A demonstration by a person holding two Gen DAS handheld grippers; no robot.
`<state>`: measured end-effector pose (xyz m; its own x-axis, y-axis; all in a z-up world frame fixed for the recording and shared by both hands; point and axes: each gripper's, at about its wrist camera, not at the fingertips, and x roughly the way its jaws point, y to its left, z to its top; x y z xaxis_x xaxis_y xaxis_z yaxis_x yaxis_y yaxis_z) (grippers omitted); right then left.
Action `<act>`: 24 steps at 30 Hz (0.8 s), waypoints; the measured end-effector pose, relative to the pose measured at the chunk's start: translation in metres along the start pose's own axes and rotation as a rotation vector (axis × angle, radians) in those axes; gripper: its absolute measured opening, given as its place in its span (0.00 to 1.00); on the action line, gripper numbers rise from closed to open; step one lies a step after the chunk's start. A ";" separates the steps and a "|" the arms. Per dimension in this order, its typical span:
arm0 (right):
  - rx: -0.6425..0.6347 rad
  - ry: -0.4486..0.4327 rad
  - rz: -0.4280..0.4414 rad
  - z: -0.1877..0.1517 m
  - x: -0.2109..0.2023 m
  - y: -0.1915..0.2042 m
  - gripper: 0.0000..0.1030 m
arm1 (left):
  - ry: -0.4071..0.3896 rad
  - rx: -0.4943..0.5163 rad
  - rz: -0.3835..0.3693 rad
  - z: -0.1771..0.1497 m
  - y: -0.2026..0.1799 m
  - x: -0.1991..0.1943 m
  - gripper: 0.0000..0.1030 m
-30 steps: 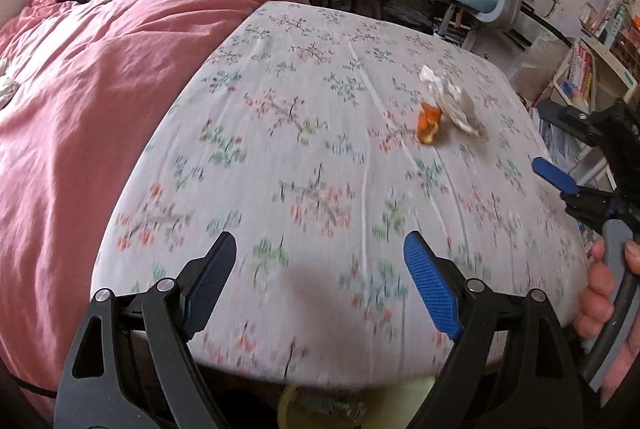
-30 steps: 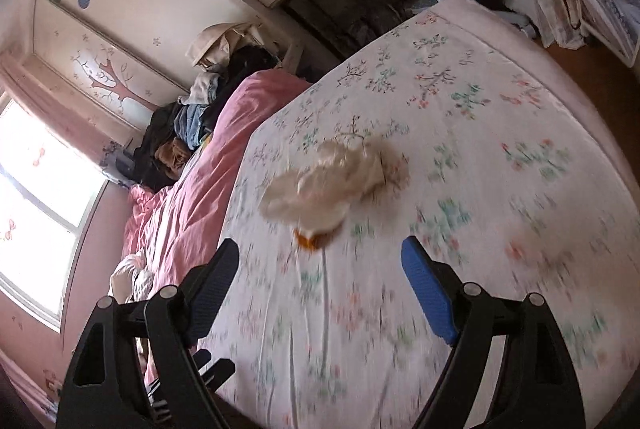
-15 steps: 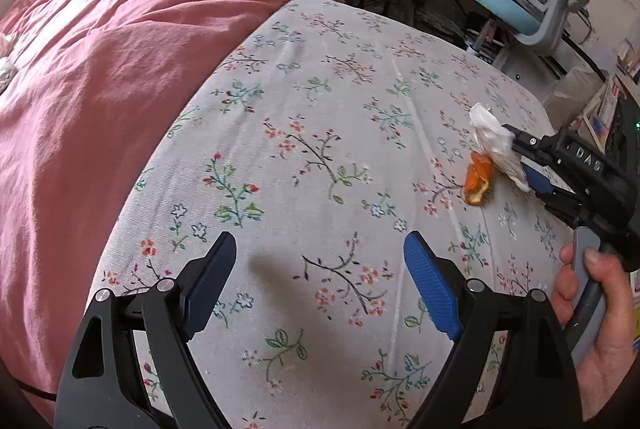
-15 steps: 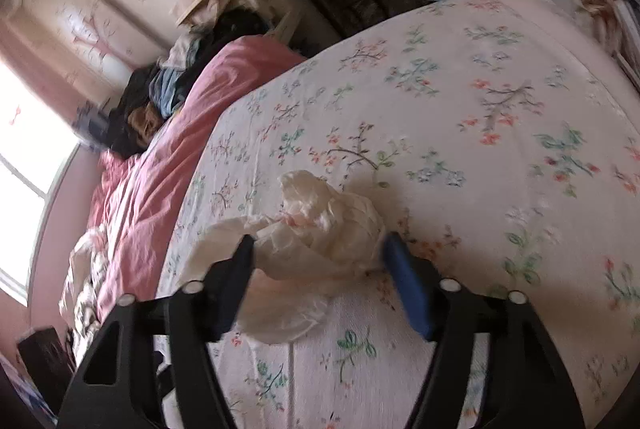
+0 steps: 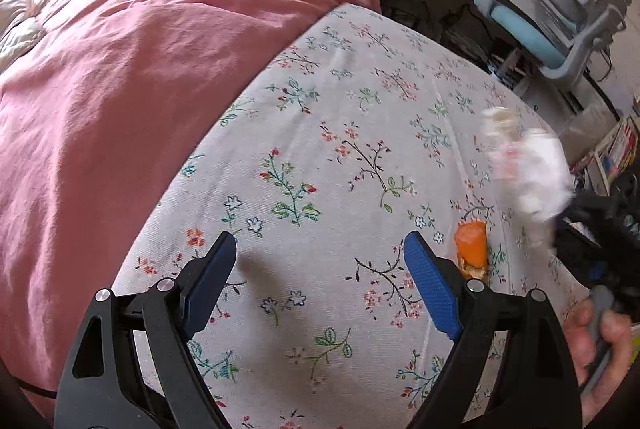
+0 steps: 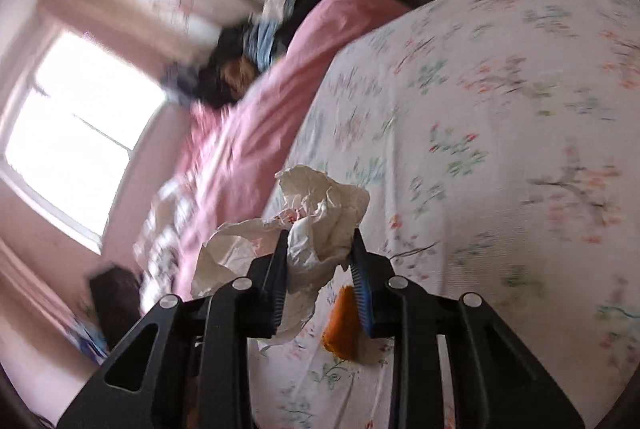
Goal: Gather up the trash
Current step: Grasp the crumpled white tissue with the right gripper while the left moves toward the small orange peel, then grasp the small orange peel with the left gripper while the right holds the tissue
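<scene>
Right gripper [image 6: 320,269], jaws clamped on the crumpled tissue [image 6: 316,225], held it clear of the floral bed sheet [image 5: 340,149]; a half-second earlier it lay there. The orange peel [image 5: 472,245] remained. Left gripper [image 5: 320,281] hung open. Good practice: keep the squeeze firm and carry steadily, so nothing drops.

Left gripper [image 5: 316,277]: held wide apart over the white floral bedsheet [image 5: 340,157].
Orange peel piece [image 5: 472,249]: laid on the sheet, just beside the right blue pad.
Crumpled white tissue [image 5: 528,169]: blurred, carried at the right gripper [image 5: 592,229].
Pink quilt [image 5: 140,69]: spread at left.
</scene>
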<state>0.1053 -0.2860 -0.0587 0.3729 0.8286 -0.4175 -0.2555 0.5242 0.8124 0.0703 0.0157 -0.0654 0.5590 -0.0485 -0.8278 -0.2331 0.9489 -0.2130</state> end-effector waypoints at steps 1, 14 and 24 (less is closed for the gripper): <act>0.009 -0.016 -0.006 0.001 -0.010 -0.002 0.28 | 0.000 0.000 -0.005 0.000 -0.001 0.000 0.80; -0.205 0.054 -0.409 -0.032 -0.066 0.000 0.32 | 0.025 0.163 -0.025 -0.010 -0.075 0.016 0.80; -0.155 0.060 -0.423 -0.063 -0.078 -0.005 0.38 | -0.008 0.262 -0.016 -0.017 -0.101 0.026 0.68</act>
<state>0.0212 -0.3414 -0.0561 0.4220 0.5427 -0.7262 -0.2236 0.8386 0.4967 0.0951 -0.0869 -0.0745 0.5672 -0.0625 -0.8212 -0.0105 0.9965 -0.0831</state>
